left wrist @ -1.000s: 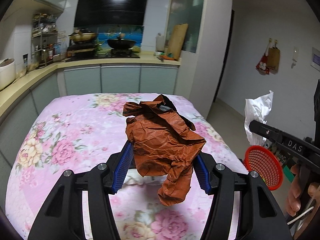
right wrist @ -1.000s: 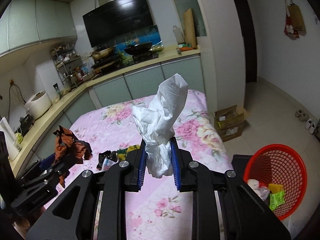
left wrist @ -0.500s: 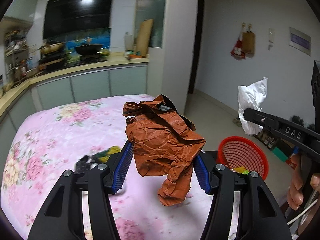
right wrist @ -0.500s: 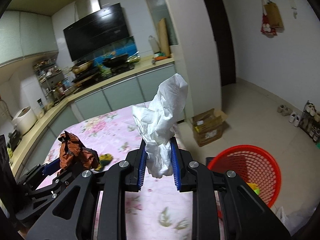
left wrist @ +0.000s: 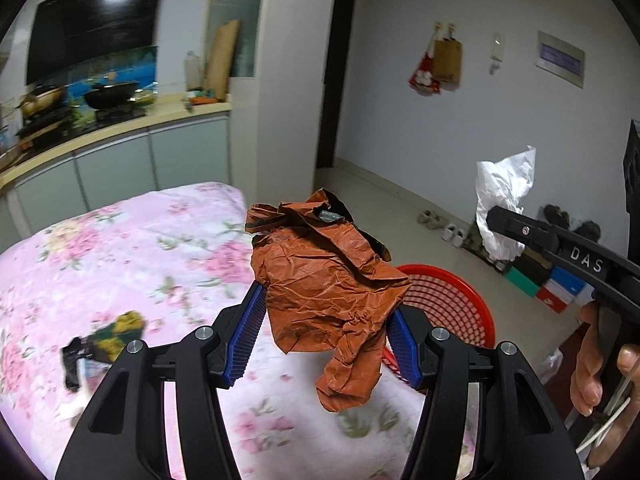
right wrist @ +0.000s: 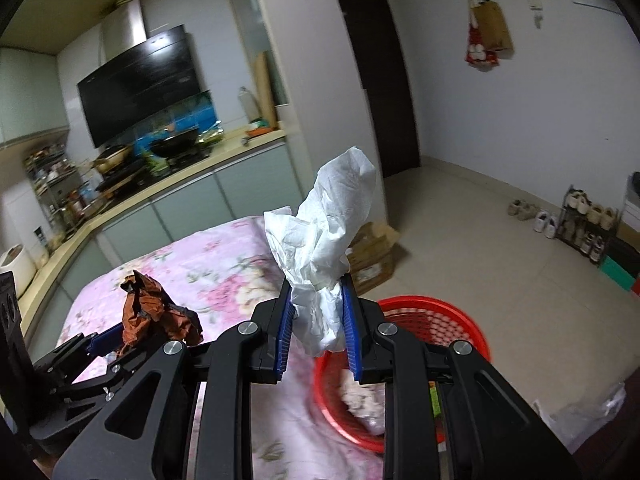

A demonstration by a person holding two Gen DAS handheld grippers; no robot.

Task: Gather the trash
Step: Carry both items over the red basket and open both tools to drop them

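My left gripper (left wrist: pixel 322 340) is shut on a crumpled orange-brown wrapper (left wrist: pixel 324 280) and holds it above the right edge of the flowered pink table (left wrist: pixel 120 248). My right gripper (right wrist: pixel 318 338) is shut on a crumpled white paper towel (right wrist: pixel 320 240). The red mesh basket (right wrist: pixel 448 320) stands on the floor just beyond and below it, with some trash inside. The basket (left wrist: pixel 448 300) shows behind the wrapper in the left wrist view, where the towel (left wrist: pixel 504 196) is at the right. The wrapper (right wrist: pixel 148 312) shows at the left of the right wrist view.
More trash, a yellow-green wrapper (left wrist: pixel 120 330) and a dark one (left wrist: pixel 74 360), lies on the table's left part. A cardboard box (right wrist: pixel 374 256) sits on the floor past the table. Shoes and a shoe rack (right wrist: pixel 584 220) line the right wall. Kitchen counter (right wrist: pixel 168 184) behind.
Both grippers have swung to the right with their loads, from over the table toward the red basket, which now sits closer and more central in both views.
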